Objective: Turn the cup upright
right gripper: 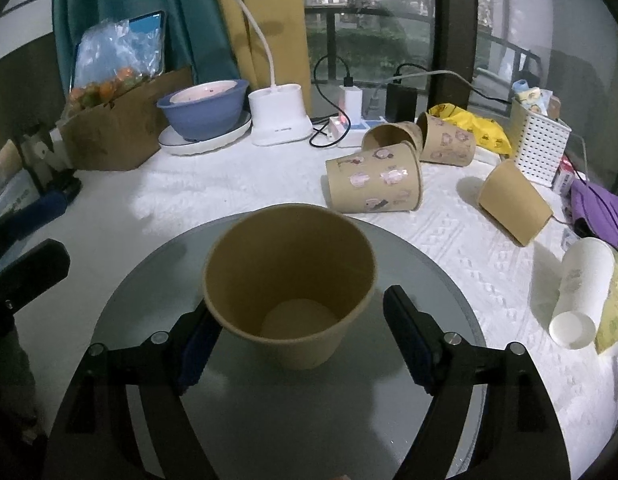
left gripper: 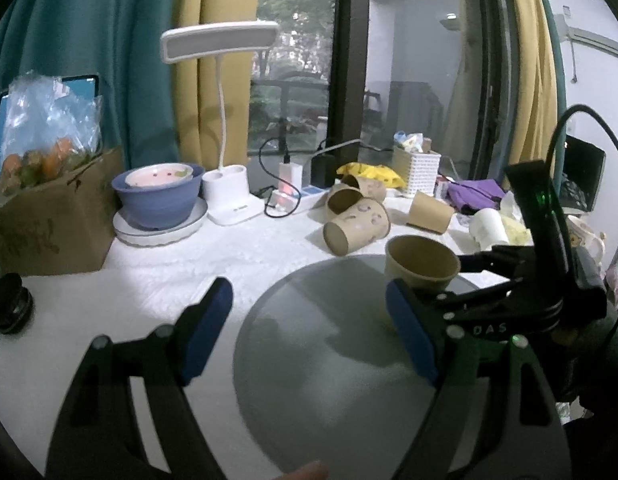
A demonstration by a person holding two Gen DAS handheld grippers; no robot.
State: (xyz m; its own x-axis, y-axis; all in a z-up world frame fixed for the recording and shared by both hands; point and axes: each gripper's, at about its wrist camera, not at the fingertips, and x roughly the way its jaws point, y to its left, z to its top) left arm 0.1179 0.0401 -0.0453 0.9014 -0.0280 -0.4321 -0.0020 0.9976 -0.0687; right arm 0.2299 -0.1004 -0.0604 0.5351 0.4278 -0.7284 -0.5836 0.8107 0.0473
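Observation:
A plain brown paper cup (right gripper: 289,280) stands upright, mouth up, on a round grey mat (right gripper: 157,300). My right gripper (right gripper: 297,332) is open with its blue pads on either side of the cup, a clear gap at the right pad. The cup also shows in the left wrist view (left gripper: 421,268), on the mat (left gripper: 317,344), with the right gripper's black body just right of it. My left gripper (left gripper: 309,320) is open and empty above the mat's left part.
Several brown cups lie on their sides behind the mat: a patterned one (right gripper: 373,184), two more (right gripper: 445,140), a plain one (right gripper: 513,208). A white cup (right gripper: 581,296) lies at right. A blue bowl (right gripper: 205,108), lamp base (right gripper: 279,116), cardboard box (right gripper: 117,128), and white basket (right gripper: 537,140) line the back.

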